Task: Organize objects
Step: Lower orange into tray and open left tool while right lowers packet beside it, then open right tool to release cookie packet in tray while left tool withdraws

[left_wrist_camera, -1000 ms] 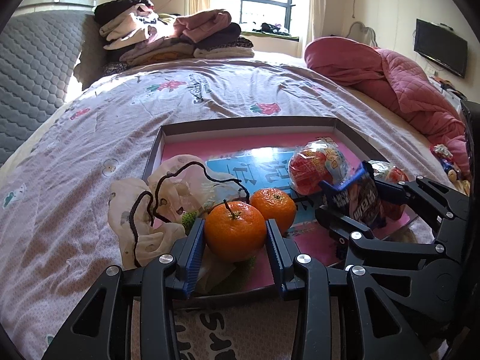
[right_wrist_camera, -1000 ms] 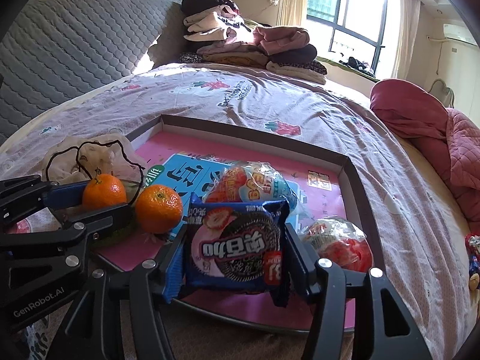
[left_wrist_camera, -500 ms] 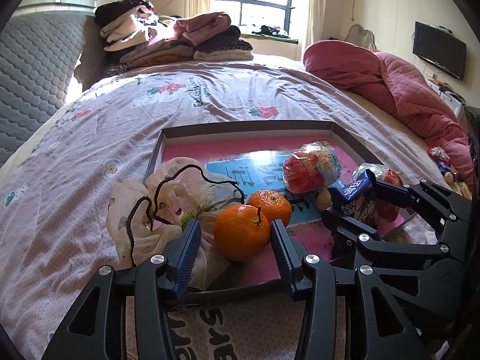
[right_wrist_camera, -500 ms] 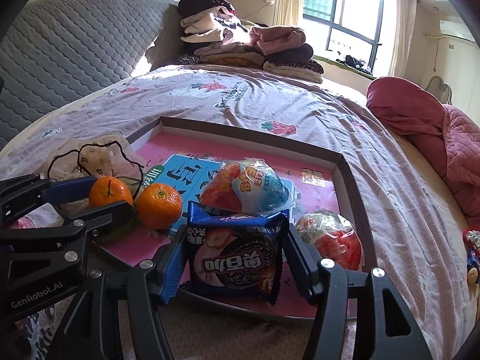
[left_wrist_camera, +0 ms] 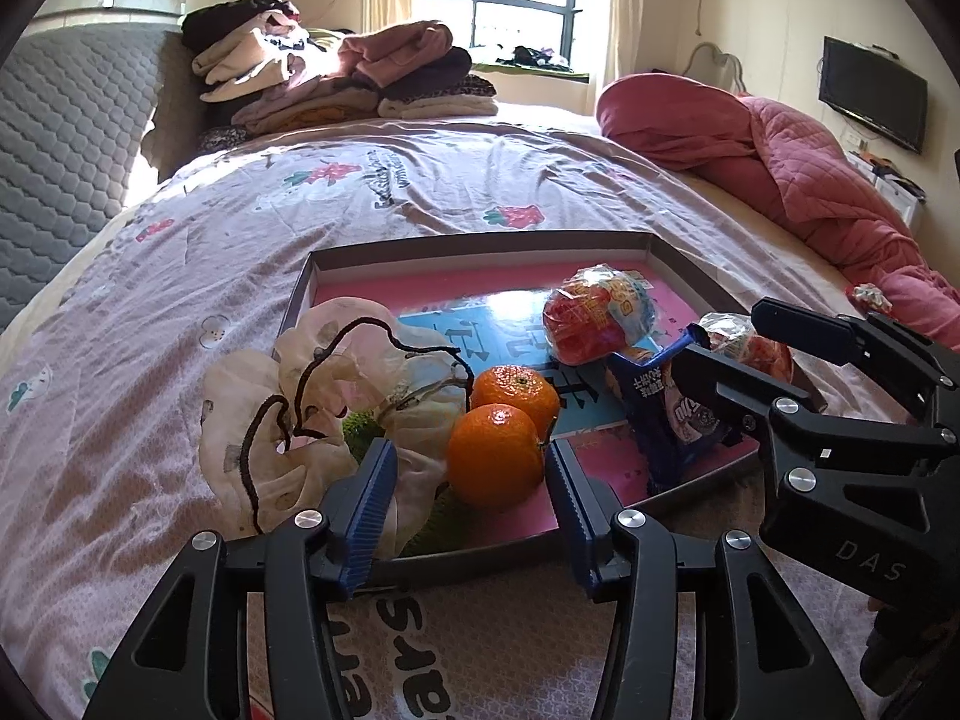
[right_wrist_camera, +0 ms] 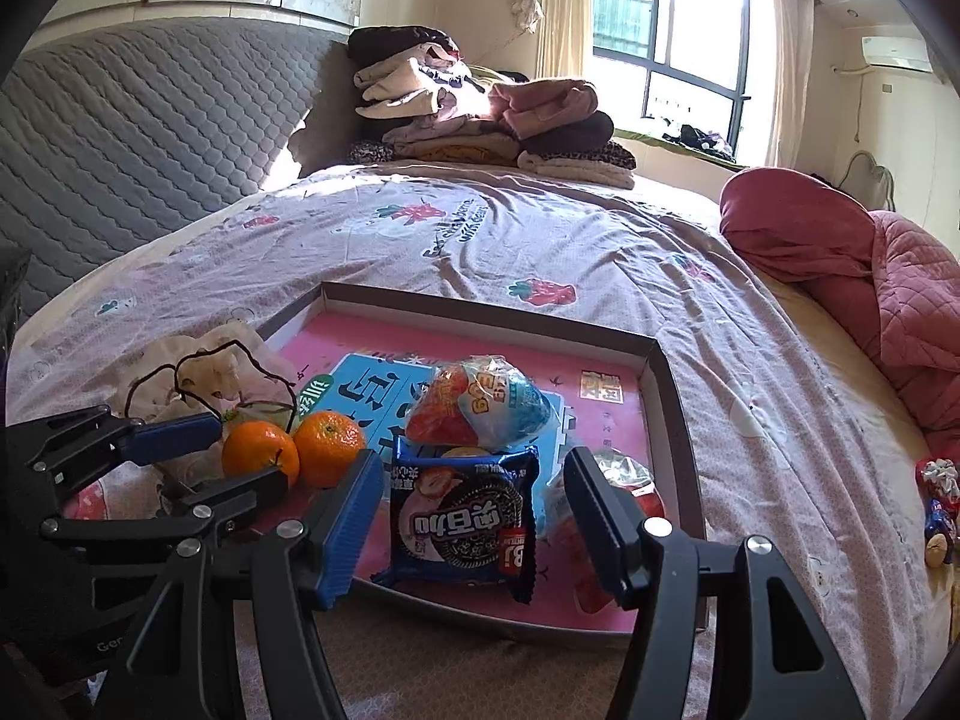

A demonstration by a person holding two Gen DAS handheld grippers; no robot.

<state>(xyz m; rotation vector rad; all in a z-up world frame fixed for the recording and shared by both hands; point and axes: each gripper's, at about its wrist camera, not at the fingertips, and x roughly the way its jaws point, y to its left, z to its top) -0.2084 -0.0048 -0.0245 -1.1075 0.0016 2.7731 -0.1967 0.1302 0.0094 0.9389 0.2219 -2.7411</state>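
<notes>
A shallow cardboard tray (left_wrist_camera: 480,249) with a pink floor lies on the bed. Two oranges sit in its near left part: the near orange (left_wrist_camera: 495,456) and another orange (left_wrist_camera: 516,393) behind it. My left gripper (left_wrist_camera: 471,495) is open around the near orange without pinching it. My right gripper (right_wrist_camera: 474,510) is open, with a blue cookie packet (right_wrist_camera: 465,519) lying in the tray between its fingers. A red and blue snack bag (right_wrist_camera: 480,399) lies behind the packet, and a clear red snack bag (right_wrist_camera: 624,474) lies by the right finger.
A cream mesh bag (left_wrist_camera: 312,396) with a black cord drapes over the tray's left rim. Folded clothes (left_wrist_camera: 336,78) are stacked at the headboard. A red quilt (left_wrist_camera: 774,162) lies on the right. Small toys (right_wrist_camera: 939,504) lie at the bed's right edge.
Both grippers opened. The left one let go of the near orange, the right one let go of the cookie packet, which now lies in the tray. Both pulled back slightly.
</notes>
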